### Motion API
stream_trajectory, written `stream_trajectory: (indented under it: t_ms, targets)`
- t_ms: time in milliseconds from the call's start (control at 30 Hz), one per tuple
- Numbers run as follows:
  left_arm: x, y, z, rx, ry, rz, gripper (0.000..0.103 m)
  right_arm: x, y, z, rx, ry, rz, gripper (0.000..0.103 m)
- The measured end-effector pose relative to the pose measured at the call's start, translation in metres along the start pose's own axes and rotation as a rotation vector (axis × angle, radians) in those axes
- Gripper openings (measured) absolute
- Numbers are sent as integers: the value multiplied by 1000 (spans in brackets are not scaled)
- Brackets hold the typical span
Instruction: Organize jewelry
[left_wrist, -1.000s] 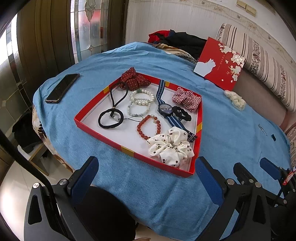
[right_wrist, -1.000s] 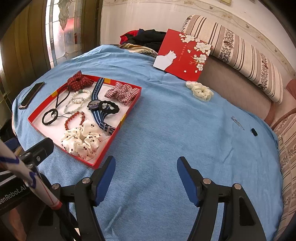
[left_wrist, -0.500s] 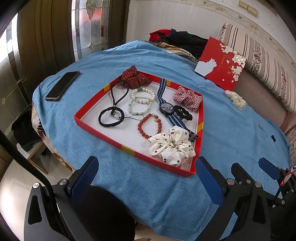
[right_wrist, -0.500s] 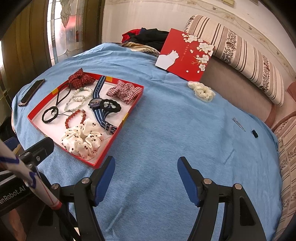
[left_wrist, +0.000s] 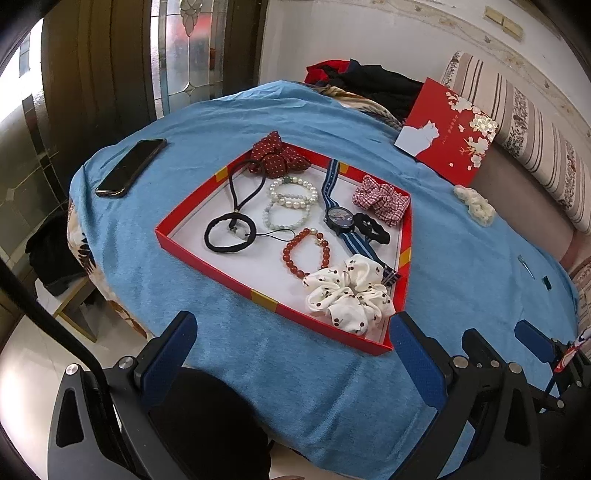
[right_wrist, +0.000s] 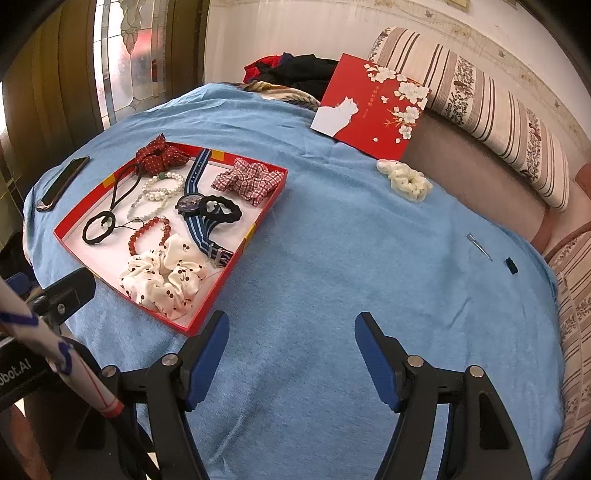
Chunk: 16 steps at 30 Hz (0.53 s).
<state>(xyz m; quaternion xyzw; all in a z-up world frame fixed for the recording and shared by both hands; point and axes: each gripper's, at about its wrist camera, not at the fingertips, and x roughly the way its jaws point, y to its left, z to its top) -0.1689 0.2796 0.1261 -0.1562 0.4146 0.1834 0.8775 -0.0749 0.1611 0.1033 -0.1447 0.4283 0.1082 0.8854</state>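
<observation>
Shallow red cardboard tray (left_wrist: 221, 275), on the blue terry-cloth cover (right_wrist: 332, 258), holds bracelets, striped-strap watch (left_wrist: 338, 218) and scrunchies; one cream ruffled scrunchie (right_wrist: 404, 180) lies apart near the sofa. Left gripper (left_wrist: 291, 350) and right gripper (right_wrist: 291, 345): both spread wide, empty, hovering short of the tray. Risk: soft ruffles may slip from the pads, or the light tray may slide if nudged.

A shallow red tray (left_wrist: 207, 258) with a white floor lies flat at frame centre, holding a cherry-print white scrunchie (left_wrist: 349, 291) at its lower right corner, a red bead bracelet (left_wrist: 306, 252), pearl bracelets (left_wrist: 293, 192), a blue-strapped watch (left_wrist: 340, 216) and black hair ties (left_wrist: 229, 238). A red dotted scrunchie (left_wrist: 275, 158) sits at its upper corner and a checked one (left_wrist: 382, 199) at its right. A cream scrunchie (right_wrist: 404, 180) lies apart on the blue cloth, upper right, below the red lid (right_wrist: 373, 107).
</observation>
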Motion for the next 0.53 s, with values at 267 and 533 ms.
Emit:
stream_trajectory:
  t_ms: [267,533]
  targets:
    - [-10,-2,0,-2,-6,14,103,-7,-5,-2,8,-20,13,76]
    - [-26,-7,-2,-19,-34,61,103,-15,-16,-9,28,-38,37,77]
